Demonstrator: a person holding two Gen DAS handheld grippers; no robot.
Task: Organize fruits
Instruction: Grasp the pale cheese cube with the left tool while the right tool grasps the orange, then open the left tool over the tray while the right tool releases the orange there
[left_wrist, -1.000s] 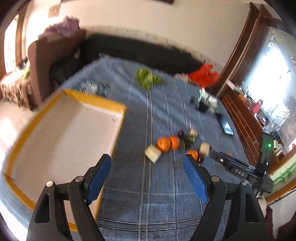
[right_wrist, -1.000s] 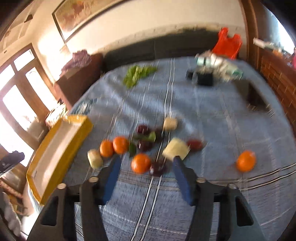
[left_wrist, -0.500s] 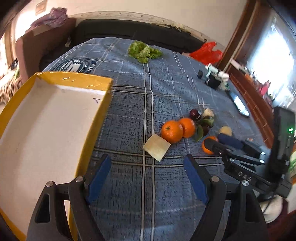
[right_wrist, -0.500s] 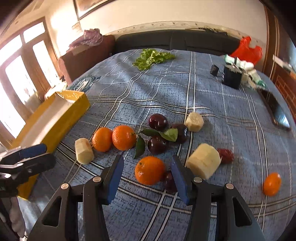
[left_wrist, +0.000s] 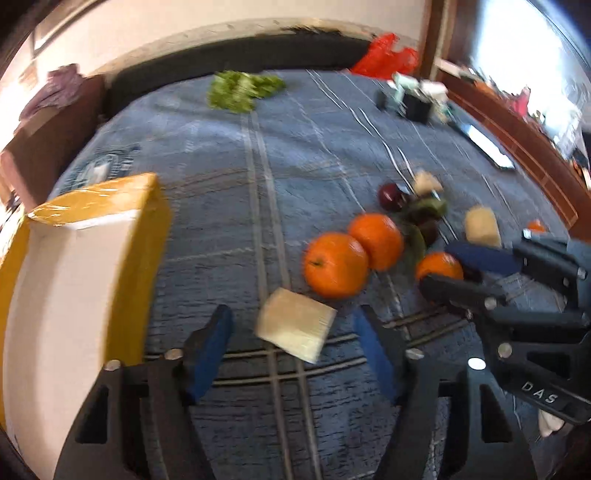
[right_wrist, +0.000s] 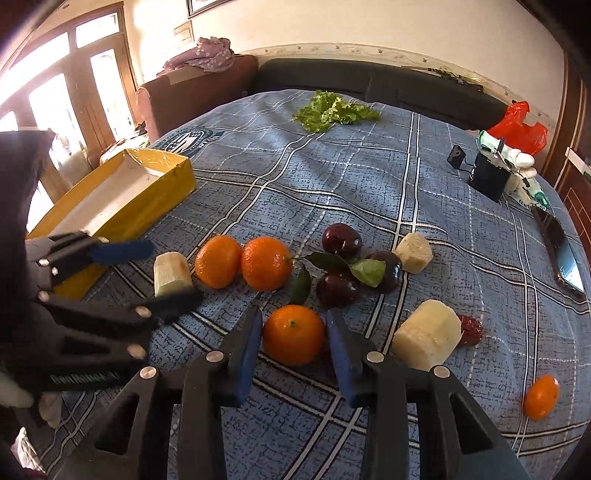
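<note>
Yellow tray (left_wrist: 92, 206) sits empty in the left wrist view, so nothing is sorted yet; the left gripper (left_wrist: 291, 336), jaws just closing, straddles a pale fruit chunk (left_wrist: 295, 334) without clearly pressing it. In the right wrist view the right gripper (right_wrist: 293, 334) has just closed its pads onto an orange (right_wrist: 293, 334); the other fruit lies loose on the blue cloth (right_wrist: 369, 177)

We count four round orange tangerines (right_wrist: 293, 334), three dark purple plums (right_wrist: 340, 239), three pale peeled cane chunks (right_wrist: 426, 334), one red date (right_wrist: 471, 329), one yellow cardboard box (right_wrist: 162, 194) and one green lettuce bunch (right_wrist: 332, 110).
</note>
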